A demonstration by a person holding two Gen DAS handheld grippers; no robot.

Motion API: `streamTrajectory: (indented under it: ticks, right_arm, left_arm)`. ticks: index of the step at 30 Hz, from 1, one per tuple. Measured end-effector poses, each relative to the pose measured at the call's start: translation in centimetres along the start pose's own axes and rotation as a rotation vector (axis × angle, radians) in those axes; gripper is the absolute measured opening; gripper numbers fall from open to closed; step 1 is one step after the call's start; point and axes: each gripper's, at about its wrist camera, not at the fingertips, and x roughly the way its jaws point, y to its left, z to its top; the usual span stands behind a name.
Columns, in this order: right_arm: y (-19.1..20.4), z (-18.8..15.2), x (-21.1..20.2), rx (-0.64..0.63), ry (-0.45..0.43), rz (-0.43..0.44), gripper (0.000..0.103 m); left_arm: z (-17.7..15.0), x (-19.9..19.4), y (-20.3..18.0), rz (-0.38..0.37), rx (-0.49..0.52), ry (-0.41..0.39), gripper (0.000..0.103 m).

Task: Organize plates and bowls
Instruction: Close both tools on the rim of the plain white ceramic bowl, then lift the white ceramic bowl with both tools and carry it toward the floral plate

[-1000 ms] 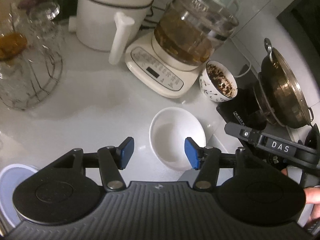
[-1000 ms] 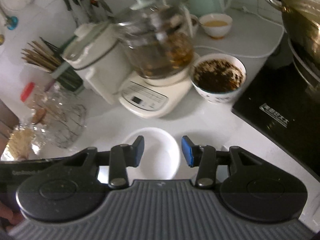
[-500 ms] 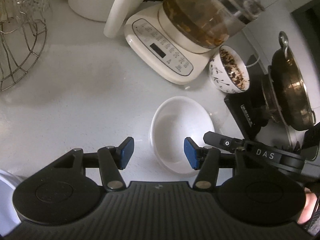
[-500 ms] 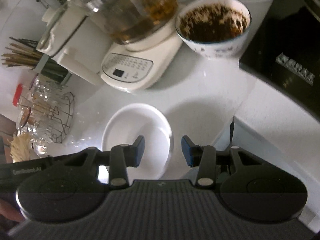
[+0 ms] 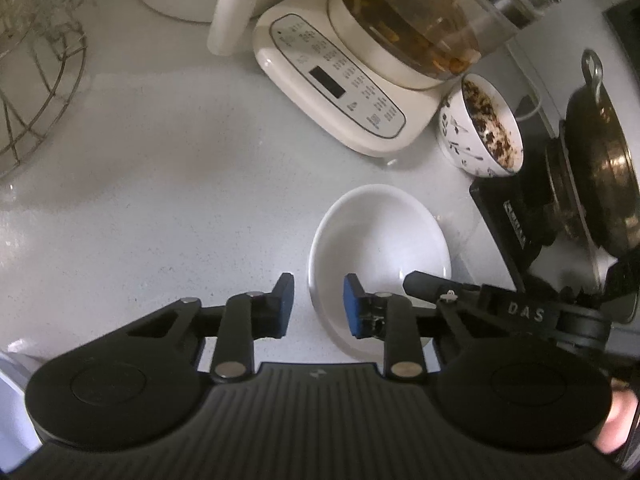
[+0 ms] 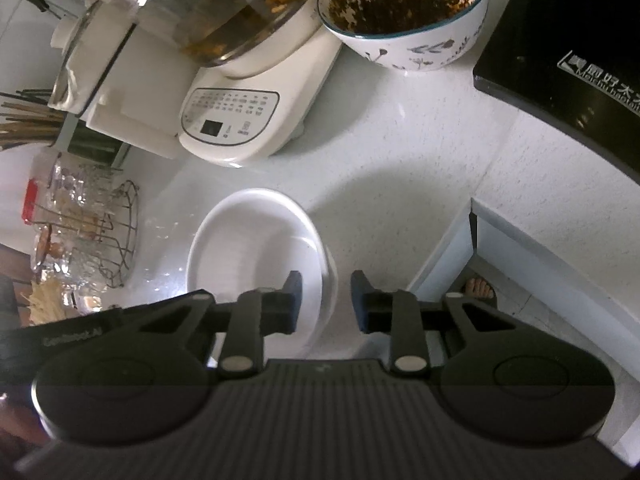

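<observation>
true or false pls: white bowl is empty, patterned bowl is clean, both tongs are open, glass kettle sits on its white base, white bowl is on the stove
1. The white bowl is empty. True.
2. The patterned bowl is clean. False: dark residue coats its inside.
3. Both tongs are open. True: the left tongs and right tongs each straddle the white bowl's rim with a gap showing.
4. The glass kettle sits on its white base. True.
5. The white bowl is on the stove. False: it rests on the counter, apart from the stove.
</observation>
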Motion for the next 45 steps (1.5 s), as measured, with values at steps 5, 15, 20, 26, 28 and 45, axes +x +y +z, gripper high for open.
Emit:
streamTrajectory:
  ticks: [5, 15, 20, 26, 28, 45]
  right_arm:
    - [0.1, 0.2, 0.1, -0.004, 0.011, -0.006, 0.018]
    - [1.1, -0.1, 0.1, -0.063, 0.009, -0.002, 0.012]
    - [1.3, 0.0, -0.5, -0.073, 0.001, 0.019, 0.013]
    - [3.2, -0.1, -1.9, -0.137, -0.007, 0.064, 0.013]
    - [3.6, -0.1, -2.1, -0.145, -0.004, 0.068, 0.013]
    - [7.7, -0.9, -7.0, -0.24, -0.053, 0.107, 0.013]
  left_arm:
    - [0.1, 0.3, -0.2, 0.01, 0.011, 0.017, 0.023]
    - [0.2, 0.0, -0.4, 0.029, 0.015, 0.025, 0.016]
    - [0.2, -0.9, -0.2, 0.022, 0.001, 0.01, 0.016]
    - [-0.3, -3.4, 0.2, 0.009, -0.035, -0.025, 0.017]
    - [-0.5, -4.1, 0.3, 0.012, -0.044, -0.03, 0.017]
    - [-2.6, -11.6, -0.6, 0.007, -0.074, -0.168, 0.017]
